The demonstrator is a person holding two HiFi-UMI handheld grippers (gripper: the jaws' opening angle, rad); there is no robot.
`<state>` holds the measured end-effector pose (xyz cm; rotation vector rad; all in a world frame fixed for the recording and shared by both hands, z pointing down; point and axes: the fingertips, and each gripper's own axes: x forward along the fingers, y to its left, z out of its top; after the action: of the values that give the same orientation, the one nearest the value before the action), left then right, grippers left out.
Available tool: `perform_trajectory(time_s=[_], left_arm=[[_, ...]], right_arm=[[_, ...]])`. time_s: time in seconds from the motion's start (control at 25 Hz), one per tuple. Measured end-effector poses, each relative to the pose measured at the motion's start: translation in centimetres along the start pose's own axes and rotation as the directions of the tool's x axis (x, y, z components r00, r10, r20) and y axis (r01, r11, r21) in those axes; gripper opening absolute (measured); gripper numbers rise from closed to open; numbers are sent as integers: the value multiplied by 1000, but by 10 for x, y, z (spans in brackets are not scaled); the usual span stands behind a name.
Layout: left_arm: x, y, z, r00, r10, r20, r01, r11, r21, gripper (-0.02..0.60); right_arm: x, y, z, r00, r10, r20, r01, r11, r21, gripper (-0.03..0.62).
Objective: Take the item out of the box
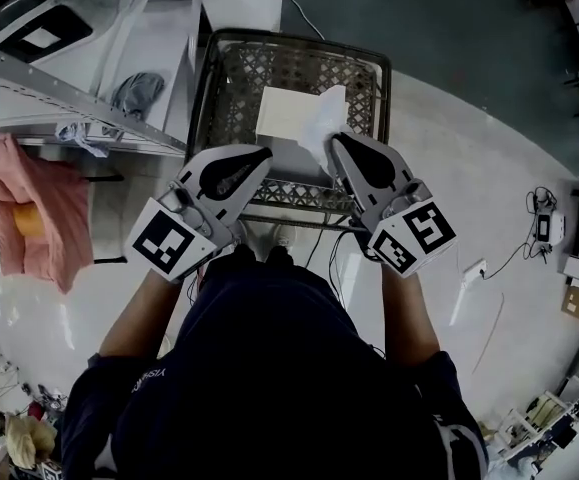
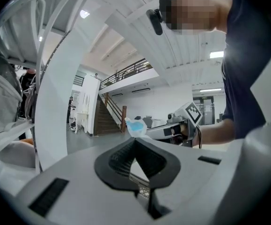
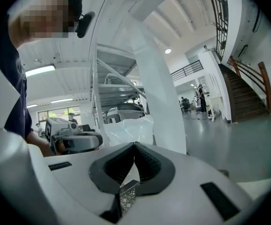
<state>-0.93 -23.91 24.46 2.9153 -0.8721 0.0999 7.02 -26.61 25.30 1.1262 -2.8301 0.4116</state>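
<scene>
Place: bag (image 1: 323, 115) at 12 o'clock, just above basket (image 1: 211, 80) | right tool (image 1: 335, 141) clamped on bag | left tool (image 1: 263, 155) closed on nothing | tip: lift straight up, slowly, clear of the rim

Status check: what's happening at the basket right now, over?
Left gripper shut, empty. Right gripper shut on plastic bag, over wire basket. White flat piece lies inside. Nothing blocking.

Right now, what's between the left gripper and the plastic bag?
In the head view, a corner of the flat white package and bare basket mesh lie between the left gripper and the plastic bag.
</scene>
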Motion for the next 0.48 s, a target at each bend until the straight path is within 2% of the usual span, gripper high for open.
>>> perform_trajectory(time_s=[0.48], left_arm=[[8, -1, 1, 1000, -10, 8, 10, 1000, -6, 6]], right_arm=[[-1, -2, 1, 1000, -6, -3, 6, 1000, -4, 25]])
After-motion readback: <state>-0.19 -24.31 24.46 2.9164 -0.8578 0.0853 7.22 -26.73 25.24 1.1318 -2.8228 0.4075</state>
